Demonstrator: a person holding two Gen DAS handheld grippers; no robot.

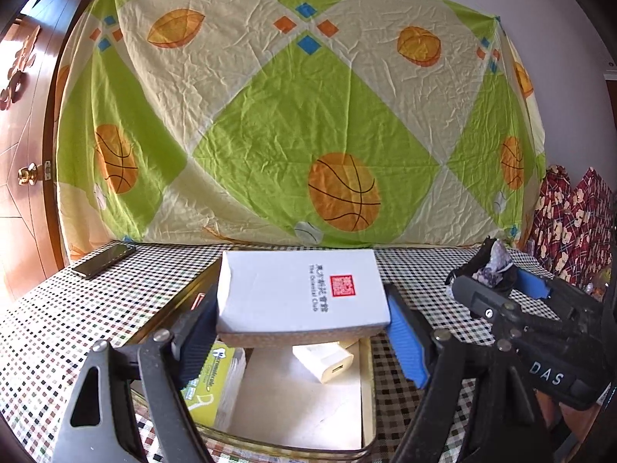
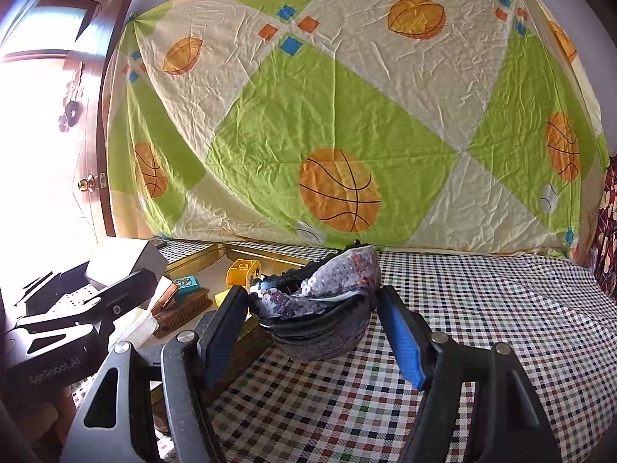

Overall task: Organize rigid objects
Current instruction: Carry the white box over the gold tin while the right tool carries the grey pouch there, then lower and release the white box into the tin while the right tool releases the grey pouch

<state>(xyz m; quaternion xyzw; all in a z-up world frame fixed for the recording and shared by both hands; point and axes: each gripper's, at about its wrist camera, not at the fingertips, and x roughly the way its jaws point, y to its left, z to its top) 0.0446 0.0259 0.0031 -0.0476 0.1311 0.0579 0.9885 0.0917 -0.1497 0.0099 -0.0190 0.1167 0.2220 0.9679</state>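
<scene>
**Both grippers loaded over or beside the tin — drop and collision risk**

Left gripper [image 1: 304, 332] is clamped on the white box [image 1: 300, 293], pads on its two short sides, box held level above the gold tin [image 1: 368, 378]. Right gripper [image 2: 312, 320] is closed on a sequined pouch [image 2: 320, 297], just right of the tin's right edge, above the checked tablecloth [image 2: 482, 328].

Risks, my read:
- The box is wide for the tin's free floor. A white charger [image 1: 326, 364] and a green floss pack [image 1: 210, 382] lie under it; lowered straight down, it likely lands on the charger and sits tilted.
- The grip is on smooth card faces only, so a wrist roll could let it slip.
- The pouch is soft and sags below the pads; it could snag the tin's rim on the way over.
- The two grippers are near each other, so moving both toward the tin at once risks a knock.

Surroundings: a phone [image 1: 104, 260] lies far left of the tin, a basketball-print sheet [image 1: 300, 115] hangs behind it, and a wooden door [image 1: 23, 154] stands left of that.
</scene>
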